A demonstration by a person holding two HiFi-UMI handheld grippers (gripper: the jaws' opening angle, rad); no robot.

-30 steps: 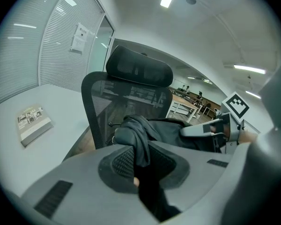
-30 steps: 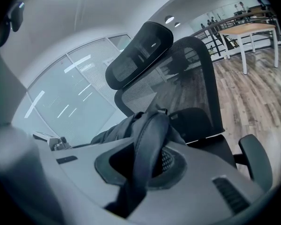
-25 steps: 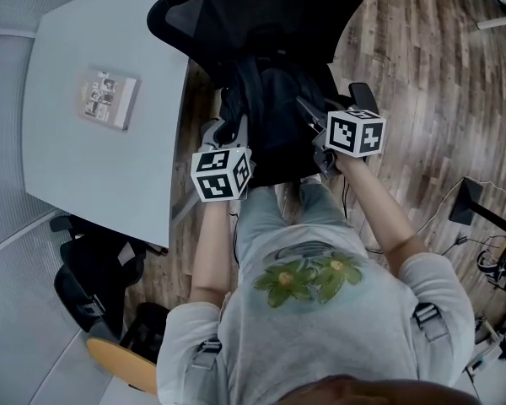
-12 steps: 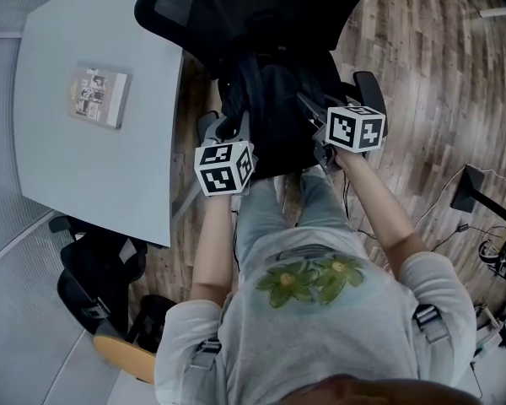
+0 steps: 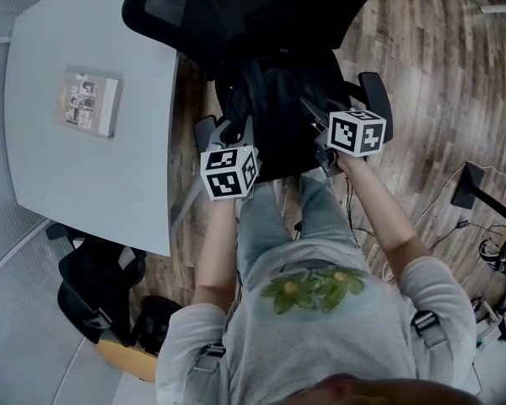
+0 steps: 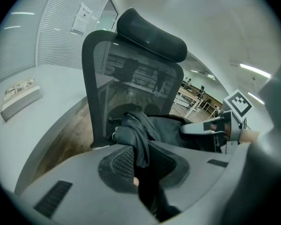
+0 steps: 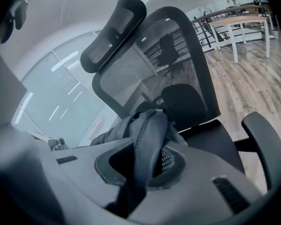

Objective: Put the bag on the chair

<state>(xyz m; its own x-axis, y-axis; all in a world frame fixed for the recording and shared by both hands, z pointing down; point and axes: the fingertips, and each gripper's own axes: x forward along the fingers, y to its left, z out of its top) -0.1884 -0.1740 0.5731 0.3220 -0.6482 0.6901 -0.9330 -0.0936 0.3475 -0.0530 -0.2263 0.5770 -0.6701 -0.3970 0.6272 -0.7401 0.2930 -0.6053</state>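
Over the chair [image 5: 261,11], bag [image 5: 278,129] pinched in left claw [image 6: 141,165], right claw [image 7: 141,165]

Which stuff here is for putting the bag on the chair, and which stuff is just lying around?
For the job: black bag, mesh office chair, left gripper and right gripper, each shut on the bag.

Just lying about: grey table, booklet on it, second chair beside the table, cables on the floor.
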